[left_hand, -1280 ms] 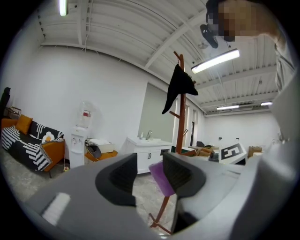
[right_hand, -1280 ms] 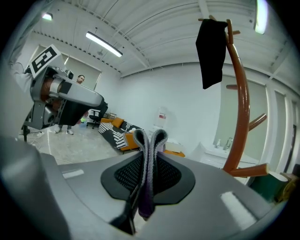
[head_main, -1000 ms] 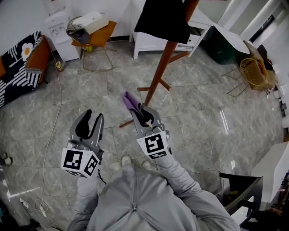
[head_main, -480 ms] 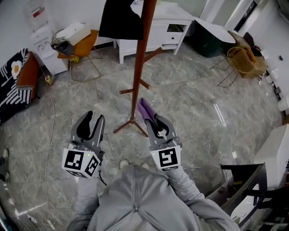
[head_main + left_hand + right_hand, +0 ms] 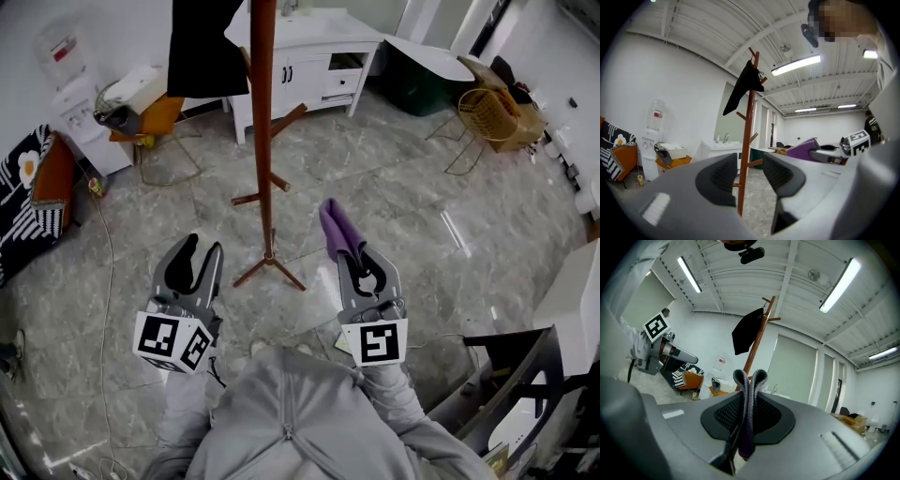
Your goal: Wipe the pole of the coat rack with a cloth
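Note:
The coat rack's brown wooden pole (image 5: 262, 141) rises from its crossed feet (image 5: 269, 265) on the marble floor, with a black garment (image 5: 204, 42) hanging near the top. The pole (image 5: 746, 154) shows straight ahead between the left jaws, some way off. My left gripper (image 5: 195, 255) is open and holds nothing, low and left of the rack's feet. Right of the feet, my right gripper (image 5: 361, 262) is shut on a folded purple cloth (image 5: 337, 231), whose fold (image 5: 750, 394) sticks out past the jaws. The pole (image 5: 757, 341) and garment stand beyond it.
A white cabinet (image 5: 309, 47) stands behind the rack. Along the left wall are an orange chair (image 5: 155, 117), a water dispenser (image 5: 80, 103) and a patterned sofa (image 5: 28, 202). A wicker basket (image 5: 489, 117) is at right, and a cable (image 5: 103, 272) trails over the floor.
The view has swung so the rack's pole now stands between the two grippers instead of right of them. The right gripper has moved right with the cloth. The left gripper kept its place.

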### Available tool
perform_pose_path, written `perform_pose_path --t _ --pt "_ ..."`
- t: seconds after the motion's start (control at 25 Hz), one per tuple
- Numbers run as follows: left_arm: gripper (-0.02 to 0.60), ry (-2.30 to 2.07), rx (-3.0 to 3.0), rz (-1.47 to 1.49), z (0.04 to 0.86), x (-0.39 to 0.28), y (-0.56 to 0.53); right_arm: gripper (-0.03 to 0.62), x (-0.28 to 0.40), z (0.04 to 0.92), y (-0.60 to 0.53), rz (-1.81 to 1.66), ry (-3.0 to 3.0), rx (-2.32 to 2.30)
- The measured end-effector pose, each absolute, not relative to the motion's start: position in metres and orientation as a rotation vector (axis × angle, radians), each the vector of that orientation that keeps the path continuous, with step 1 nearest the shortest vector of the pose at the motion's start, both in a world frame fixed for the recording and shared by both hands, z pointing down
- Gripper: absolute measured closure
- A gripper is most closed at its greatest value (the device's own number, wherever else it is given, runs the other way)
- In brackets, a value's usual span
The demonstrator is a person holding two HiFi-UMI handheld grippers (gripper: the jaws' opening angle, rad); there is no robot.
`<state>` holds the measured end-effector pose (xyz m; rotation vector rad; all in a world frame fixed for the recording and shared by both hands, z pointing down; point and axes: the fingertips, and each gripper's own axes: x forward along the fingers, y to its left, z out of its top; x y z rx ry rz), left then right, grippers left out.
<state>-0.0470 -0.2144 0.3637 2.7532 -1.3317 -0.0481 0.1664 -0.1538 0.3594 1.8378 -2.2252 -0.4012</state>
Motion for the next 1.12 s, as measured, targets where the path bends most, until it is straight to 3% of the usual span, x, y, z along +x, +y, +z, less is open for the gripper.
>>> perform_pose_path --t 0.52,1.12 --pt "0.403 -1.376 2.757 -0.077 0.350 -0.035 -0.215 0.537 0.240 0.343 -0.151 -0.329 -2.249 2.128" --pt "0.403 -1.466 2.747 -0.068 0.341 -0.039 -0.212 0.537 0.260 0.345 -0.158 -0.260 -2.310 2.176"
